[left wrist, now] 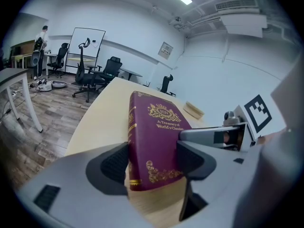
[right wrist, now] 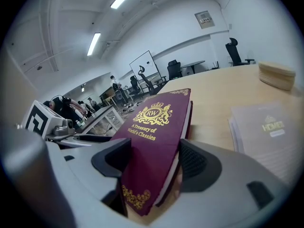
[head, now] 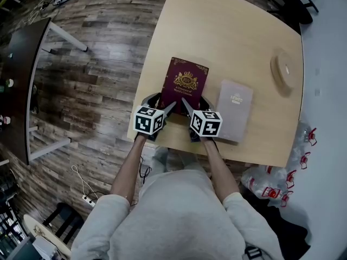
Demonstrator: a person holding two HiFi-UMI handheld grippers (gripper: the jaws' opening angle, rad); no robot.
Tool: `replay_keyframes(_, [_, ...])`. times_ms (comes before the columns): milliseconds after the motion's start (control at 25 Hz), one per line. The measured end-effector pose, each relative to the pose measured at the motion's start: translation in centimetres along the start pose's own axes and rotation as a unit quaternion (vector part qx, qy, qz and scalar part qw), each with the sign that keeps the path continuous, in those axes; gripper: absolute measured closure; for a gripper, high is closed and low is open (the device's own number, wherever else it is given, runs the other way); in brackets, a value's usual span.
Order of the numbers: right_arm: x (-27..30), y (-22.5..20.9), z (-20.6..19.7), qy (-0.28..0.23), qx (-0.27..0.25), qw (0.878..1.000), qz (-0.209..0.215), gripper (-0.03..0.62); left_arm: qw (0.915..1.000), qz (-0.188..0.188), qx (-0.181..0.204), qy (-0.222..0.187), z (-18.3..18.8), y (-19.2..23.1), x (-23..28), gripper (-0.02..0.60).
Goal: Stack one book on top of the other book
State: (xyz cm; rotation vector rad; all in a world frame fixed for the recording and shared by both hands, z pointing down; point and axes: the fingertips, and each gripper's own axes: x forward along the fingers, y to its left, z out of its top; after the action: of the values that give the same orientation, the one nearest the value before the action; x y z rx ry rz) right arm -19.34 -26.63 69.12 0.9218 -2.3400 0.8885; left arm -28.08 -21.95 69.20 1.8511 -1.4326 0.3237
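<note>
Maroon book (head: 185, 83) sat at the near-middle of the counter (head: 227, 31), gold crest up, its near edge toward you. Both tools were on that near edge.

- Left hand-held gripper (head: 161, 105): clamped on the near left corner by the spine. Left gripper view showed one pad under the spine side and the other pressed on the cover, book (left wrist: 154, 137) filling the gap.
- Right hand-held gripper (head: 196, 105): clamped on the near right corner. Right gripper view showed the cover against one pad and the page edge against the other, book (right wrist: 152, 141) tilted between them.
- Grey book (head: 235, 110): flat on the counter just to the right of the maroon one, apart from it, nothing on top. Also seen past the jaws in the right gripper view (right wrist: 268, 132).
- Wooden disc (head: 283, 69): far right of the counter, well clear.

Step, as I read it: you had the grasp made and the lift starting. The near edge looked raised; whether the far edge was off the counter I could not tell.

Next move would call for raising the whole book above the grey cover and carrying it right with both grips level. Square the edges over the grey book before lowering, and only then open the jaws. Holding just the near corners, the far end may sag and catch the grey book's edge.
</note>
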Motion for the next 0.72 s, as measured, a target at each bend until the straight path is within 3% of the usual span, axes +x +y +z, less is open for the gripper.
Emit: replay_keyframes(720, [-5.6,0.3,3.7,-0.064,-0.043,0.997,-0.006,0.281,0.9983,-0.008,0.028,-0.05,3.1,-4.8,-2.4,0.261])
